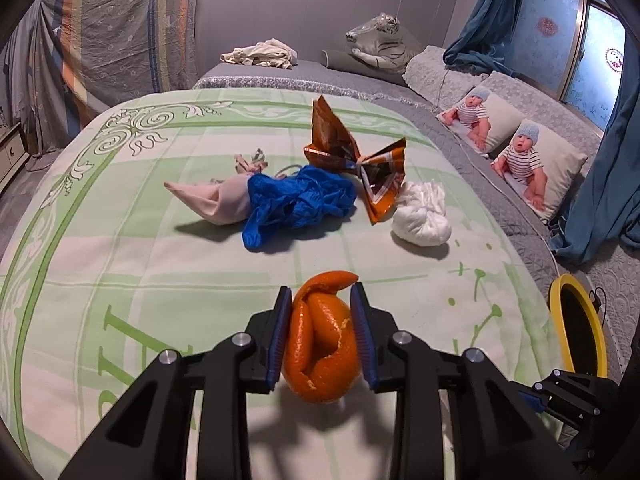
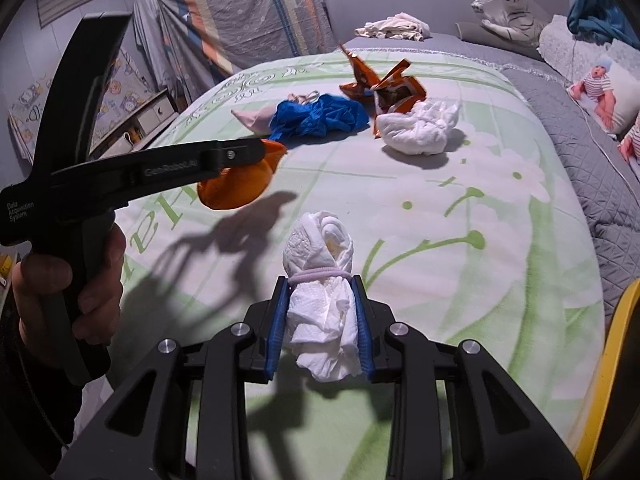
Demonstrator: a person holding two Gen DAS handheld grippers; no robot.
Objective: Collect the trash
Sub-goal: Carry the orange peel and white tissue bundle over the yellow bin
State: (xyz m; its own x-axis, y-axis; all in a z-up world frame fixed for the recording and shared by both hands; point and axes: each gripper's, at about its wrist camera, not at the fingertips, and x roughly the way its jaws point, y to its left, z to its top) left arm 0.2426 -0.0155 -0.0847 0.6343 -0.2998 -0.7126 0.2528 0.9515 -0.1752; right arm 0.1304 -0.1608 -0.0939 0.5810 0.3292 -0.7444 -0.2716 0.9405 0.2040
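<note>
Surroundings: a green-and-white patterned blanket (image 1: 120, 248) covers the bed; on it, toward 12 o'clock from both grippers, lie a crumpled blue plastic bag (image 1: 296, 200), a pink cloth piece (image 1: 212, 200) touching its 9 o'clock side, a twisted orange snack wrapper (image 1: 352, 156) and a white wad of tissue (image 1: 422, 216) just beside the wrapper at 4 o'clock.
Farther off: a plush white tiger (image 1: 380, 40) and a heap of pale clothes (image 1: 260, 54) at the far end of the bed; baby-print pillows (image 1: 480, 120) at 2 o'clock.
In the way: nothing lies between either gripper and the pile.
Bin: a yellow rim (image 1: 576, 320) shows at 3 o'clock off the blanket's edge.
Left wrist view only: the orange peel (image 1: 324, 340) seen close, curled and folded over itself.
Right wrist view only: a hand (image 2: 68, 288) gripping the left tool's handle at 9 o'clock, and a drawer unit (image 2: 156, 116) beside the bed.
Left gripper (image 1: 322, 312): jaws narrowed onto the orange peel, both blue pads pressing its sides.
Right gripper (image 2: 320, 312): jaws nearly together, pinching a white tissue bundle (image 2: 320, 280) tied with a band.
Trash location: peel and bundle sit in the jaws, at the blanket's near end.
</note>
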